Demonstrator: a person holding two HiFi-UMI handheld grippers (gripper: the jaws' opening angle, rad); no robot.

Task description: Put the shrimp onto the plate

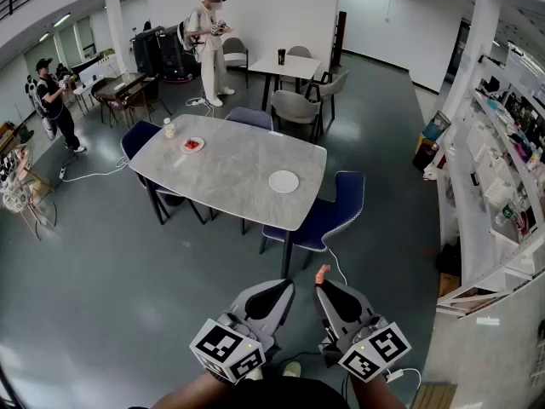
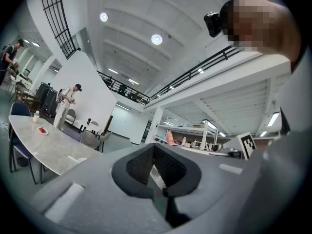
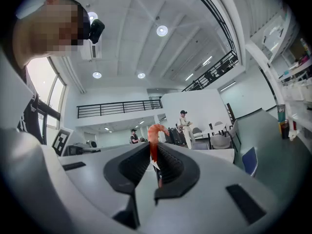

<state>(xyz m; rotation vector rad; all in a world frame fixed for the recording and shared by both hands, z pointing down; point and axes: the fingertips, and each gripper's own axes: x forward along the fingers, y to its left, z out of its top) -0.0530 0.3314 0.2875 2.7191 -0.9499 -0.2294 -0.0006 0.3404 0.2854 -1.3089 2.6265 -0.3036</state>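
Observation:
An orange shrimp (image 3: 156, 134) sticks up from between the jaws of my right gripper (image 3: 154, 152), which is shut on it. In the head view the same shrimp (image 1: 321, 273) shows at the tip of the right gripper (image 1: 327, 290), held low, well short of the table. An empty white plate (image 1: 283, 181) lies near the right end of the marble table (image 1: 230, 173). My left gripper (image 1: 278, 293) hangs beside the right one. Its jaws are shut with nothing between them, as the left gripper (image 2: 155, 156) view shows.
A small plate with red pieces (image 1: 192, 145) and a bottle (image 1: 169, 128) stand at the table's far left end. Blue chairs (image 1: 328, 216) surround the table, one on the near side. Two people (image 1: 213, 45) stand far off. Shelves (image 1: 494, 186) line the right wall.

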